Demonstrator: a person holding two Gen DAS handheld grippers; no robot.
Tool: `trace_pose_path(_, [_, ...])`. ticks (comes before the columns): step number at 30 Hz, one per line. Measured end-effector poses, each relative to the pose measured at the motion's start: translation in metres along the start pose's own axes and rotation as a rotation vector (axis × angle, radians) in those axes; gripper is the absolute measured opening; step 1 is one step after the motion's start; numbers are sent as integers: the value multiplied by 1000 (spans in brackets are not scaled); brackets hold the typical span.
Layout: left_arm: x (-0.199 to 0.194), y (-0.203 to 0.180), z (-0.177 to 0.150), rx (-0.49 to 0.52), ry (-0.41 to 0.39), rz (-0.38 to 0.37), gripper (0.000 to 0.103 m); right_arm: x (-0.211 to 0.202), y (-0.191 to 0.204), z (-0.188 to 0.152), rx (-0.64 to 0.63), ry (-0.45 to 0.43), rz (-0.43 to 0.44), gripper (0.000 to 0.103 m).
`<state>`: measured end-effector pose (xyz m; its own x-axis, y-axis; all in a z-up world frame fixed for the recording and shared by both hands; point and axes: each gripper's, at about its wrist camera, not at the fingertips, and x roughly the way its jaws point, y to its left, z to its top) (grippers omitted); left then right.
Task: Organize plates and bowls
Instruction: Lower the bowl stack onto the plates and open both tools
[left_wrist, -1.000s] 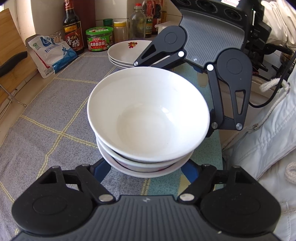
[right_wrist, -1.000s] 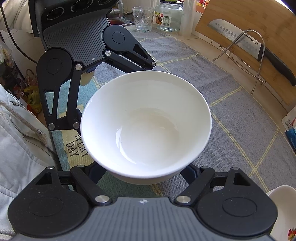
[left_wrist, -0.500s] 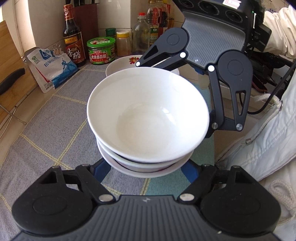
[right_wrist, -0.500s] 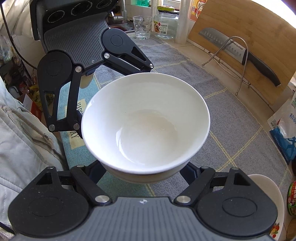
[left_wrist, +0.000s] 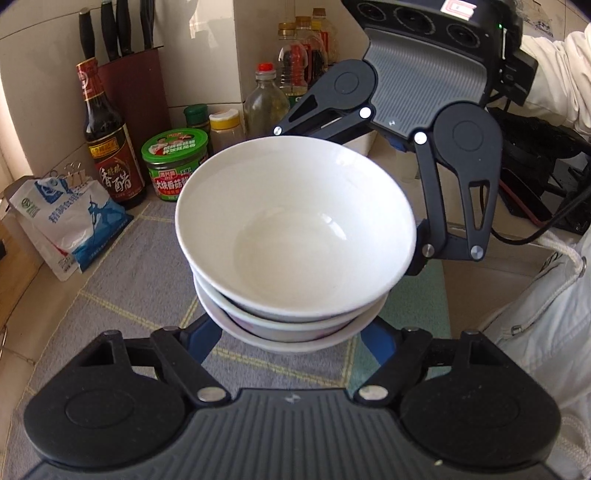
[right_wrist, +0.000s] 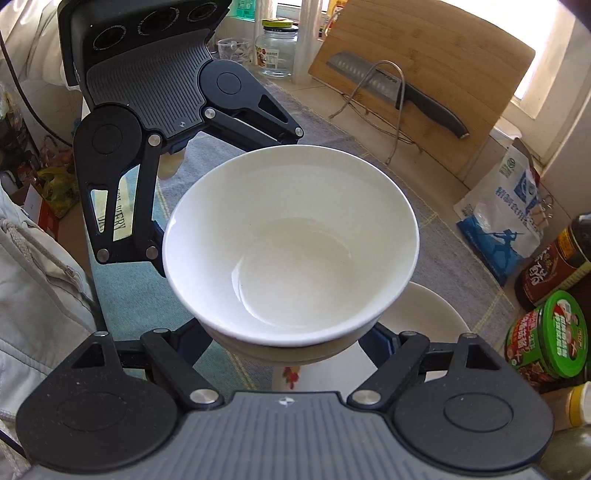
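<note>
A stack of three nested white bowls (left_wrist: 295, 236) is held between my two grippers, above the grey mat. My left gripper (left_wrist: 291, 332) grips the stack from one side, its blue fingers (left_wrist: 201, 338) hugging the bottom bowl. My right gripper (right_wrist: 291, 339) grips it from the opposite side and shows across the stack in the left wrist view (left_wrist: 424, 122). In the right wrist view the top bowl (right_wrist: 291, 251) fills the middle, and white plates with a red flower print (right_wrist: 424, 317) lie just below and right of it.
Along the back wall stand a dark vinegar bottle (left_wrist: 110, 147), a green-lidded jar (left_wrist: 175, 162), oil bottles (left_wrist: 266, 99) and a knife block (left_wrist: 129, 81). A salt bag (left_wrist: 66, 218) lies at left. A cutting board (right_wrist: 424, 96) and knife (right_wrist: 399, 92) lean on a wire rack.
Both grippers have carried the bowl stack across the mat toward the bottles and jars at the back. The flower-print plates are now right beneath the stack.
</note>
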<state>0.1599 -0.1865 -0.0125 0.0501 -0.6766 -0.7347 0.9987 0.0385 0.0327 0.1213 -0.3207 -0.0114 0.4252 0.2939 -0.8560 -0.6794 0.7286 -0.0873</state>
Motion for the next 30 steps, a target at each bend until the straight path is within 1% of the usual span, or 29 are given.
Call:
trace_pose_path(3, [19,3,13,22,-2,-6,81,-2,-17,-13,26,8,-23,88])
trace_pose_path(8, [46,12,27,30,-2,-22,81,-2,-40,-32,67,20,-47,88])
trace_pose_path(14, [68,17,35,22,14,-37,81,2,-53,-48,101,35,-39,88])
trace_pose_path(23, [80,23,39,5,24,-28,81,9,-63,-54,118,32,-34,88])
trace_pose_path(28, [79,22,37,4,13,-19,81,9,-62,-56,119,25,-31,88])
trace_pose_path(29, [79,21,37,5,12,-12,81,9,-61,-57,117,26,-33,89])
trace_pose_path(30, [78,20,36,5,9,-6,81,10,-61,-57,121,24,-26,92])
